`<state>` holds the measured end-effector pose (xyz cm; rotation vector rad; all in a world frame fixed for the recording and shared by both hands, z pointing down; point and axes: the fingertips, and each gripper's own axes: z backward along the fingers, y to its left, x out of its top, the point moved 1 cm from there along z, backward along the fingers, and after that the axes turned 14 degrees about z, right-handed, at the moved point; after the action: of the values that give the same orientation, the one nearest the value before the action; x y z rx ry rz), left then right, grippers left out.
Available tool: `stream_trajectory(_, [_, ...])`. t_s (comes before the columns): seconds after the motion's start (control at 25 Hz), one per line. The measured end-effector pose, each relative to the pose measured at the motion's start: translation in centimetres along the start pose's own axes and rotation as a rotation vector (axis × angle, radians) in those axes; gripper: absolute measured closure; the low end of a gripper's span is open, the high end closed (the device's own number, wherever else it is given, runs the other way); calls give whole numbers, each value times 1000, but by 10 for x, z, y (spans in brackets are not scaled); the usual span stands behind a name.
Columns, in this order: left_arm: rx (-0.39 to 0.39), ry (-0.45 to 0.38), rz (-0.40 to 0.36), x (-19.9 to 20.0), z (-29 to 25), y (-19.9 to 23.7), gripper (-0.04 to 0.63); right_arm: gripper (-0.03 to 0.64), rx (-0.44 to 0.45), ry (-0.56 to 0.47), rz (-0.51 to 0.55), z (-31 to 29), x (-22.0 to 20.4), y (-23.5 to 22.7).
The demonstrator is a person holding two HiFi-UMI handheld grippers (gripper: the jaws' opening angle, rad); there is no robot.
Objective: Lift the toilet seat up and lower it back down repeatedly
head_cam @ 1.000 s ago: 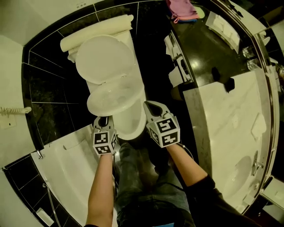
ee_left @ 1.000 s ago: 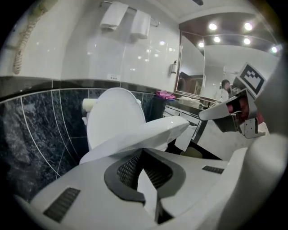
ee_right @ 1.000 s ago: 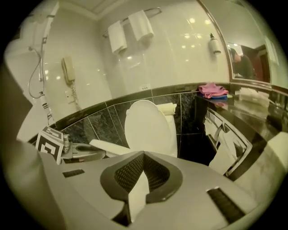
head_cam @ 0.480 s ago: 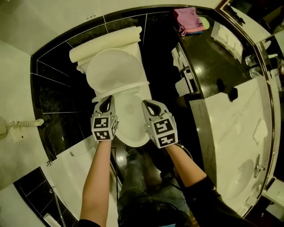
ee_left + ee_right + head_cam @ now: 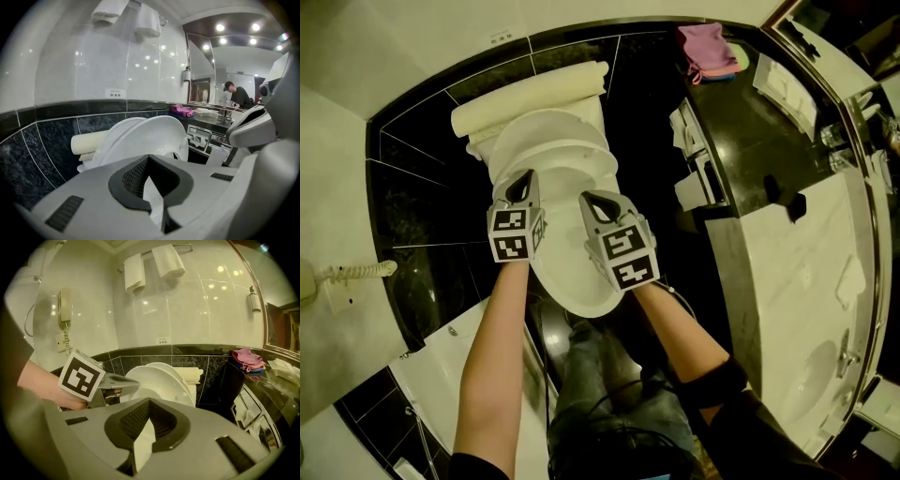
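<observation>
Toilet seat [image 5: 567, 155] is up, steeply tilted, nearly upright. It leans back toward the lid [image 5: 112, 138] and the cistern [image 5: 530, 89], well off the bowl [image 5: 581, 286].

Left claw [image 5: 523, 180]: jaws pressed together, nothing pinched; only a pale sliver shows in the seam. Right claw [image 5: 592, 199]: the same, jaws fully together and empty. Both point forward and somewhat down over the bowl, side by side, with the bowl's opening under and between them.

Key relation: the seat lies ahead of both claw tips, on the cistern side. Its long axis stands up rather than lying flat. Its hinge line runs crosswise at the back of the bowl, square to the way the claws point. Its underside faces the claws.

The left claw is nearer. From the head view its tip reaches further toward the seat than the right one does. In the right gripper view that tip sits just beside the seat's rim on the left side; touching or a hair apart cannot be told. The right claw's tip is short of the seat, with no contact visible.

Judgement: this is close to the top of a lift. The next move probably either nudges the seat on to the lid or hooks its upper rim to bring it forward and down. Lowering would mean getting a tip behind or over that rim, and the left claw is best placed for it. Risk: with the jaws closed there is only a push or a hook, so the seat could drop free onto the bowl.
</observation>
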<state>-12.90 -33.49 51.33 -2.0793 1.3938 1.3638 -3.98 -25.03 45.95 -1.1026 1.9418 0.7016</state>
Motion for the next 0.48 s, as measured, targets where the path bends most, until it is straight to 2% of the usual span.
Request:
stream_trajectory(0.24, [10,22,7,12,-14,14,607,600,-5,9,8,-9,6,-3])
stream_trajectory(0.48, [23,4,-8,13,-14,22,607,600,-10,8,4,-12,6,-5])
